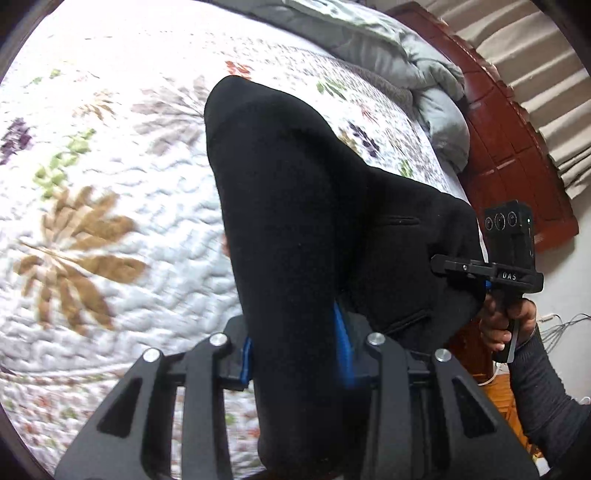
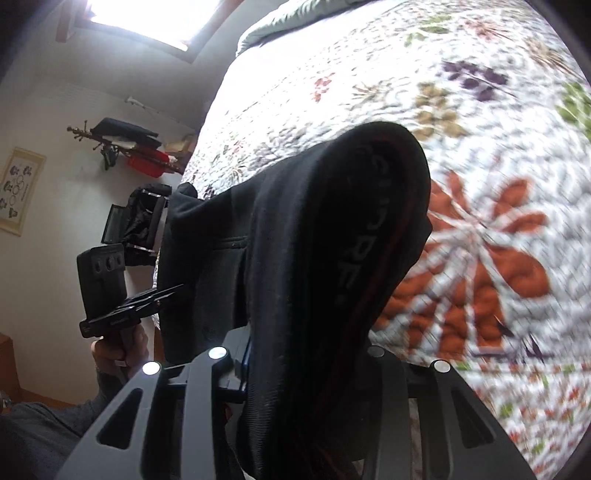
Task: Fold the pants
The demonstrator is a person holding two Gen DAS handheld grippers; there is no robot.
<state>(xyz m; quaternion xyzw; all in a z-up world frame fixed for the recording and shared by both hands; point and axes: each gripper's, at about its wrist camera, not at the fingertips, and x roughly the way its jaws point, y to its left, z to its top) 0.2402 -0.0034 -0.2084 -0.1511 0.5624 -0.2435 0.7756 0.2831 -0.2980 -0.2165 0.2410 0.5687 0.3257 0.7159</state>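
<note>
Black pants hang between my two grippers above a floral quilt. My left gripper is shut on a thick fold of the pants, blue pads pressed on both sides. My right gripper shows at the right of the left wrist view, held by a hand and gripping the far edge of the pants. In the right wrist view my right gripper is shut on the waistband of the pants, which bears lettering. My left gripper shows at the left there, at the pants' other end.
The quilt covers a bed. A grey duvet lies bunched by the dark wooden headboard, with curtains behind. A wall shelf with clothes, a picture and a window are at the left.
</note>
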